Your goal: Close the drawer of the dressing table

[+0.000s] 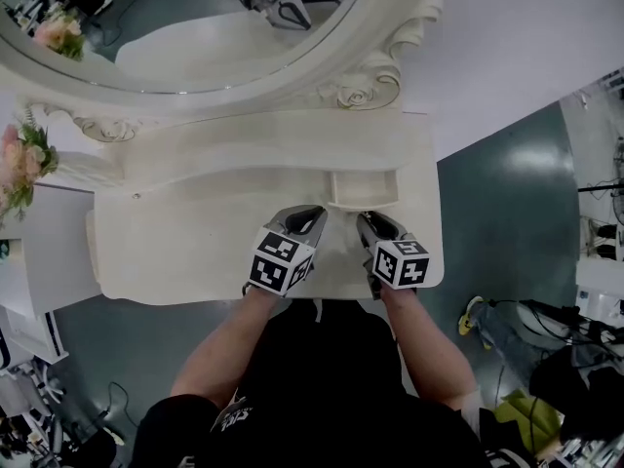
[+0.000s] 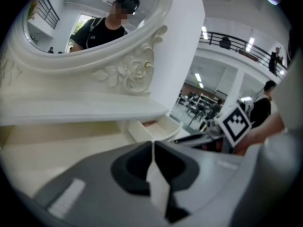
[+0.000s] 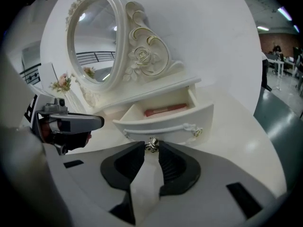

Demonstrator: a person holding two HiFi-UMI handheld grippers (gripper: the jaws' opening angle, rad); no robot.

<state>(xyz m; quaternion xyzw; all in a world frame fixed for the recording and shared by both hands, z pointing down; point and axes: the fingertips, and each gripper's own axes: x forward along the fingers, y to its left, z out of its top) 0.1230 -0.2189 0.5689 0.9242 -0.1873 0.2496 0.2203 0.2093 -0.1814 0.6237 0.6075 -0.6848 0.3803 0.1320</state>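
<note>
The cream dressing table (image 1: 185, 252) has a small drawer (image 1: 363, 187) pulled out under its right shelf. In the right gripper view the drawer (image 3: 165, 121) stands open with a red-pink stick (image 3: 164, 109) lying inside. Its small metal knob (image 3: 152, 144) sits pinched between the tips of my right gripper (image 3: 152, 148), which reaches the drawer front from the near side (image 1: 369, 220). My left gripper (image 1: 310, 214) hovers just left of the drawer, shut with nothing in it (image 2: 153, 145). From there the drawer (image 2: 154, 129) shows ahead and to the right.
A large oval mirror (image 1: 195, 27) in a carved frame rises behind the shelf. Pink flowers (image 1: 24, 164) and a white cabinet (image 1: 39, 252) stand at the left. The table's right edge (image 1: 437, 213) drops to a green floor with cables and gear.
</note>
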